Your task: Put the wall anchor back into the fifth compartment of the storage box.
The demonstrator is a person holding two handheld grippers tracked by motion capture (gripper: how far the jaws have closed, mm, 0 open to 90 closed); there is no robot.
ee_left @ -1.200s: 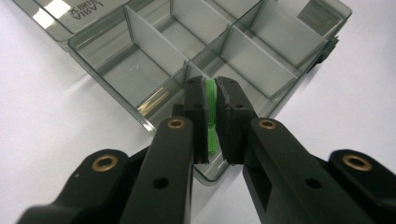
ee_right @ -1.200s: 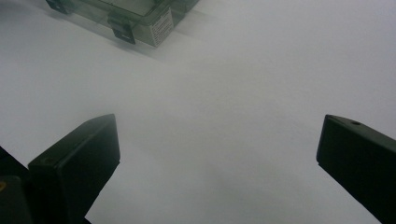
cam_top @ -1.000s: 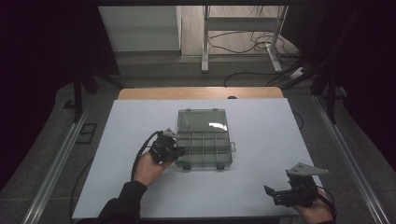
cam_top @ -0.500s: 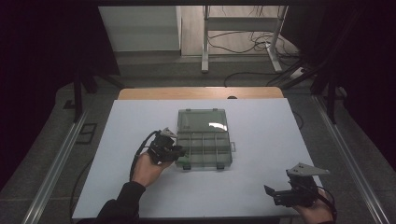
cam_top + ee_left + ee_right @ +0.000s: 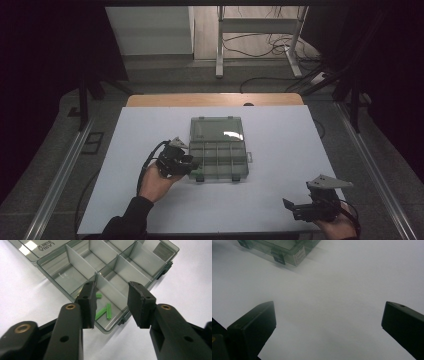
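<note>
Since a second ago the left gripper (image 5: 111, 302) has stayed at the near left corner of the organiser box (image 5: 218, 148), its jaws just now parting, nothing between them; green pegs (image 5: 104, 311) lie in the corner compartment below; the right gripper (image 5: 300, 209) rests released, well apart, near the table's (image 5: 280, 130) front edge.

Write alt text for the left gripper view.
The left gripper, jaws just opened with nothing between them, hovers over a corner compartment of the clear organizer box holding green plastic pieces. The box sits open on a white table.
</note>
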